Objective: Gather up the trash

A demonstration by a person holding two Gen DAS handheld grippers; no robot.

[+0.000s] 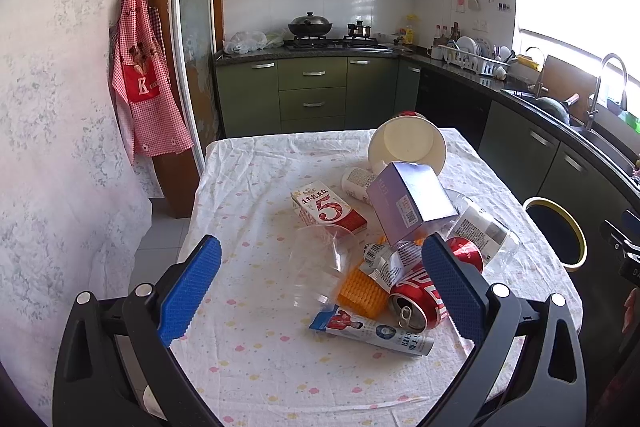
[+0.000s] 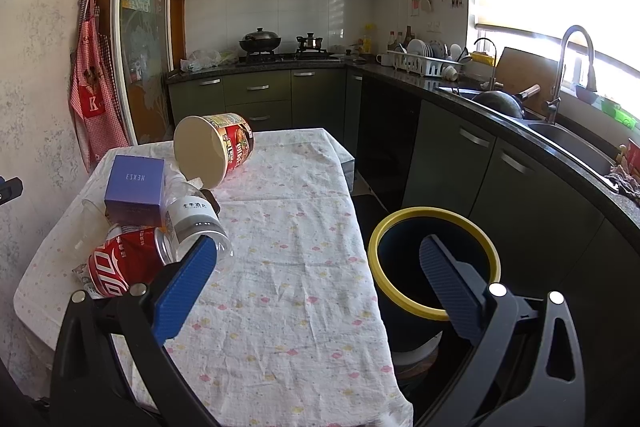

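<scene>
A pile of trash lies on the clothed table (image 1: 248,367): a red cola can (image 1: 420,297), a toothpaste tube (image 1: 372,331), a clear plastic cup (image 1: 324,263), a red-and-white carton (image 1: 328,209), a purple box (image 1: 412,203), a clear bottle (image 1: 484,227) and a tipped noodle cup (image 1: 406,147). My left gripper (image 1: 320,291) is open above the pile, over the cup and can. My right gripper (image 2: 316,283) is open and empty over the table's right edge, beside a yellow-rimmed bin (image 2: 434,263). The right wrist view also shows the can (image 2: 120,259), box (image 2: 136,187) and noodle cup (image 2: 216,147).
The bin (image 1: 556,231) stands on the floor right of the table. Green cabinets and a dark counter with a sink (image 2: 568,143) run along the right and back. A red apron (image 1: 144,83) hangs on the left wall.
</scene>
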